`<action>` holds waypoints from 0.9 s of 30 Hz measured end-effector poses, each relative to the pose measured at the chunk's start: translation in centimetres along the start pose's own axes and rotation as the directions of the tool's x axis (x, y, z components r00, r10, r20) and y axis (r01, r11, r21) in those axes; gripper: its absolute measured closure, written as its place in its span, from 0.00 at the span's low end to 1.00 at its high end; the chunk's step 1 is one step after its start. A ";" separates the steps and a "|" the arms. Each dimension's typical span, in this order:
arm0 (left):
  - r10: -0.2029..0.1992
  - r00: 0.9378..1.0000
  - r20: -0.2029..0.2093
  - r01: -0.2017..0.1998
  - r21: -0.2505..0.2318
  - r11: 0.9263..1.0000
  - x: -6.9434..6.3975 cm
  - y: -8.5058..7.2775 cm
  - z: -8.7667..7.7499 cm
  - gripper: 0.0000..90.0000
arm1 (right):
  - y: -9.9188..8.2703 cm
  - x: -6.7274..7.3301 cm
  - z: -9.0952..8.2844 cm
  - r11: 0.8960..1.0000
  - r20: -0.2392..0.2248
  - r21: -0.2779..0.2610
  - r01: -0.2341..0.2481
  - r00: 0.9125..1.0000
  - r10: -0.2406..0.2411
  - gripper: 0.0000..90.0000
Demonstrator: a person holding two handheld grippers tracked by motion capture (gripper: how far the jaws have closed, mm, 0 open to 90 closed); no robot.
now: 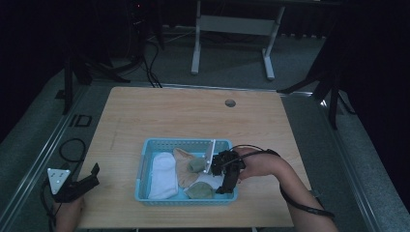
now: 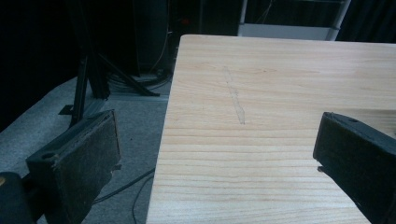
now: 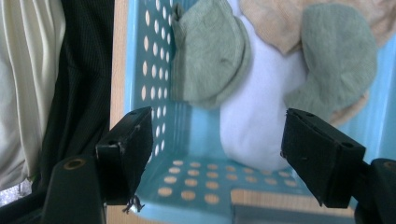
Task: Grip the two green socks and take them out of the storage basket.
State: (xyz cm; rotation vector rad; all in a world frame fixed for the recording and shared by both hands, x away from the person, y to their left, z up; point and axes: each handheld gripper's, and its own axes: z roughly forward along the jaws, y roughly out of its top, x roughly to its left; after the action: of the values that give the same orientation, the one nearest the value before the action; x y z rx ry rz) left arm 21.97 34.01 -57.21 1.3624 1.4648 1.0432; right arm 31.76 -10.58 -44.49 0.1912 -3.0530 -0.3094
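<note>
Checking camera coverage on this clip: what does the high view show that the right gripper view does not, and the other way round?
High view alone: the whole wooden table, the left gripper at its near left corner, a long white sock at the left of the blue basket, and the person's forearm.

Right gripper view alone: the round holes in the basket's wall and floor, and the open jaws seen from close behind, with nothing between them.

Both: the basket, two green socks, a beige sock and a white sock lying in it, and the right gripper over the basket's right end.
</note>
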 end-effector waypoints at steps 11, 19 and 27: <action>0.002 1.000 -0.002 -0.002 0.004 1.000 0.0 0.0 0.0 0.00 | 1.5 -0.6 1.9 1.000 -0.015 0.022 0.008 1.000 -0.008 0.30; -0.002 1.000 -0.003 0.002 0.002 1.000 0.0 0.0 0.0 0.00 | 2.7 -0.7 3.2 0.998 -0.003 0.048 0.035 0.999 -0.035 0.34; 0.000 1.000 -0.002 0.000 0.004 1.000 0.0 0.0 0.0 0.00 | 3.1 -0.7 4.4 0.998 -0.007 0.046 0.031 1.000 -0.031 0.45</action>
State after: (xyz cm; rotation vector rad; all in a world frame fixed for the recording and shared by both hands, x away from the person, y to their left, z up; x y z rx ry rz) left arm 21.96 34.04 -57.20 1.3641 1.4691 1.0426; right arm 31.74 -6.65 -48.19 0.2416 -3.0550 -0.2392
